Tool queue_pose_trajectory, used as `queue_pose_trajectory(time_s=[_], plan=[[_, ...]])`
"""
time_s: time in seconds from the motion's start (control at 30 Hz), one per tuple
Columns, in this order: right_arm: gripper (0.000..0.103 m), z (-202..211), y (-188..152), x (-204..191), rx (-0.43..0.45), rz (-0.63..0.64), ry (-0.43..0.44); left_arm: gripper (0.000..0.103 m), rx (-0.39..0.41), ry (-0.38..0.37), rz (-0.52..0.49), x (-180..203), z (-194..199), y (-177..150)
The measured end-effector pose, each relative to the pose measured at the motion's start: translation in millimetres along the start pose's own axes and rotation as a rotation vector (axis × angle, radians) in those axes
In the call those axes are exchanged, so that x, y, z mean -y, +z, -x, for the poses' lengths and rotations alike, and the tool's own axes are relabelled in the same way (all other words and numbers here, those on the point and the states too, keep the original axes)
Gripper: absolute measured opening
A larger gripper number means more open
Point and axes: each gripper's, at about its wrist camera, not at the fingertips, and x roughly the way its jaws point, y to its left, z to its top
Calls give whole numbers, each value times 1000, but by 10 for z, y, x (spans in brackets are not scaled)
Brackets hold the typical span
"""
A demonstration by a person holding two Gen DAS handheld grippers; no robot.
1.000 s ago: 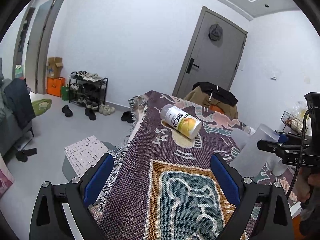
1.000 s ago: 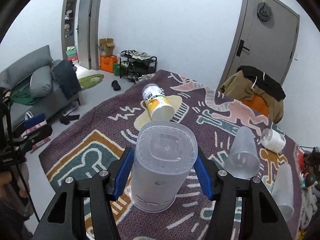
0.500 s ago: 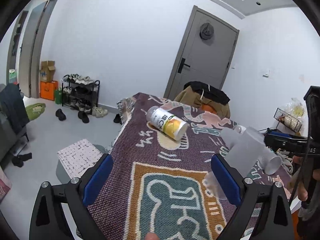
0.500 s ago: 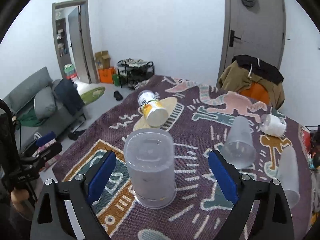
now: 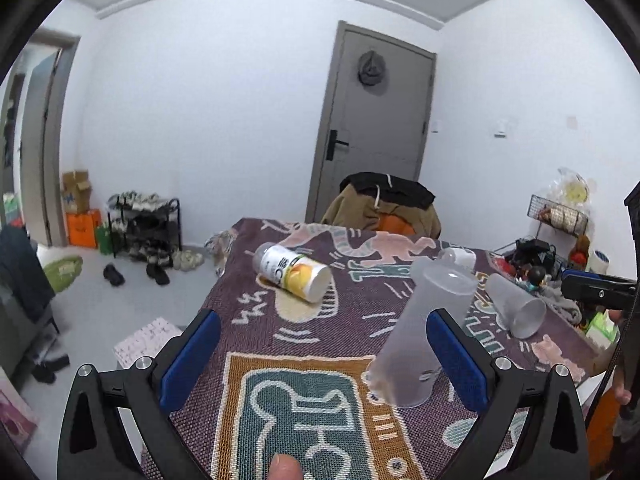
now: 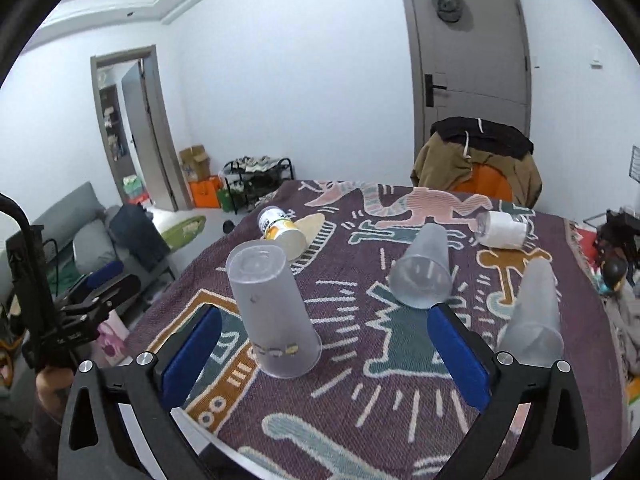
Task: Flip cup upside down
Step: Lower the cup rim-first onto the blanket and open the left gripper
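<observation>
A frosted clear plastic cup (image 6: 272, 312) stands upside down, rim on the patterned blanket (image 6: 360, 392), free of both grippers. It also shows in the left wrist view (image 5: 424, 332), just inside the right finger. My right gripper (image 6: 320, 356) is open and empty, pulled back above the cup. My left gripper (image 5: 320, 356) is open and empty over the blanket's (image 5: 280, 360) front left part.
Two more frosted cups (image 6: 422, 276) (image 6: 532, 320) lie on their sides on the right. A yellow-labelled bottle (image 6: 280, 232) and a white jar (image 6: 502, 230) lie farther back. A chair with jackets (image 6: 476, 160) stands behind the table.
My right gripper opened, let go of the upside-down cup and drew back and up. My left gripper tilted up and swung right, so the cup came into its view.
</observation>
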Motion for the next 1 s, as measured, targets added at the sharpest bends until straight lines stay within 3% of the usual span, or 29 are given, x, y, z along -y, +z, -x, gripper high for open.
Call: queue_pose_trajectory(time_s=[0.23,0.5,0.77,1.0], plan=[[103,161,-259,71,9,-37,65,103,1,-47,-83,231,85,-7],[103,264,-539,135,15,-43,67,103,-4,-93,-107,382,171,-93],[103,343,-704,189,21,-48,22,103,-13,-122,-120,513,280,-221],[103,549,-806,235,103,-32,-87,103,-11,-124,-88,523,344,-323]])
